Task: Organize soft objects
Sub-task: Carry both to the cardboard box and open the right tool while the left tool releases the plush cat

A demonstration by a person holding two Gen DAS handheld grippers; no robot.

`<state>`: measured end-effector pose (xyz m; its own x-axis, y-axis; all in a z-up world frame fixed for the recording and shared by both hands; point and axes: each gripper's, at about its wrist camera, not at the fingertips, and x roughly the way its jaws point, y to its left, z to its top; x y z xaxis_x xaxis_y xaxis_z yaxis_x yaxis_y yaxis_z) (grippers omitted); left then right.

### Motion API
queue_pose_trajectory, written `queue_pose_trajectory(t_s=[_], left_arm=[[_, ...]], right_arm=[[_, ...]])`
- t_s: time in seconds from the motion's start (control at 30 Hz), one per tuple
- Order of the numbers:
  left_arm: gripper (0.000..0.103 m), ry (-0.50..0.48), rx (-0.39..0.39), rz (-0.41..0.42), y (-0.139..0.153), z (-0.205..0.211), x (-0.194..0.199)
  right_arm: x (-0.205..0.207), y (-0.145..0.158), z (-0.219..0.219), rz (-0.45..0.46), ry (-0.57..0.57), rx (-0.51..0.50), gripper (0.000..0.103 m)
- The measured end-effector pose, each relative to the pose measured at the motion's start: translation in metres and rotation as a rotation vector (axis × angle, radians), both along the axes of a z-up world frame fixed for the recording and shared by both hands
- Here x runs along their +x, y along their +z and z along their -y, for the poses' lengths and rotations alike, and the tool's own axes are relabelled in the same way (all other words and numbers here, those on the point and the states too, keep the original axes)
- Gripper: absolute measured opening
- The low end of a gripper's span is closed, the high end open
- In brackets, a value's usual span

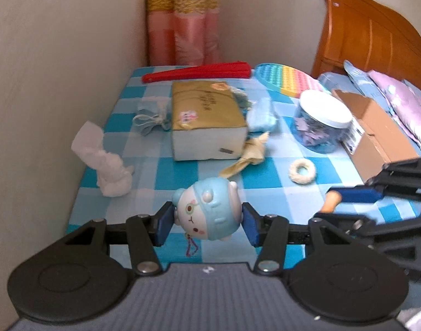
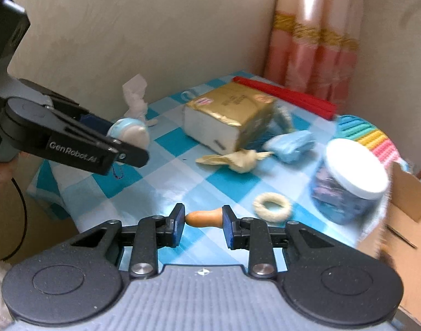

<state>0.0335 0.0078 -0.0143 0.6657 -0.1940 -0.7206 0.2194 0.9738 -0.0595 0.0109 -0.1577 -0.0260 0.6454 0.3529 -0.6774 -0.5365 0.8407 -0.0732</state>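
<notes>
We saw one checked table (image 1: 166,171) with one gold tissue pack (image 1: 207,118), one jar (image 1: 322,121) and one white ring (image 1: 302,171). Our left gripper (image 1: 207,223) squeezed one blue doll (image 1: 209,212) above the table. Our right gripper (image 2: 203,226) pinched one small orange gourd (image 2: 203,218).

**Inspection: my two handheld grippers**

My left gripper (image 1: 207,220) and right gripper (image 2: 203,224) match: matte black linkage arms, silver pivot screws, blue finger pads (image 2: 178,224), grey ribbed housing behind round black hubs. The left's side reads "GenRobot.AI"; a black cable (image 2: 21,209) trails beneath its handle.
</notes>
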Motion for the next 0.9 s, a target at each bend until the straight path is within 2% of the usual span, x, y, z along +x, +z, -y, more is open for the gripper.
queue_pose_trajectory(t_s=[0.37,0.67,0.7,0.77,0.87,0.9], left_arm=[[0.052,-0.113,0.015,0.02,0.023,0.046,-0.005],[0.052,-0.193,0.02,0.033,0.034,0.085,-0.002],[0.052,-0.203,0.022,0.033,0.035,0.09,-0.001],[0.052,-0.226,0.026,0.035,0.037,0.099,0.0],[0.052,-0.268,0.03,0.04,0.04,0.114,0.003],[0.052,-0.281,0.031,0.04,0.041,0.119,0.004]], right_arm=[[-0.017,0.029,0.087,0.092,-0.199,-0.037,0.033],[-0.005,0.029,0.14,0.113,-0.328,-0.038,0.035],[-0.004,0.028,0.142,0.113,-0.335,-0.034,0.037],[-0.005,0.026,0.147,0.114,-0.345,-0.022,0.065],[-0.01,0.025,0.152,0.12,-0.341,0.015,0.083],[-0.012,0.025,0.153,0.12,-0.34,0.023,0.086]])
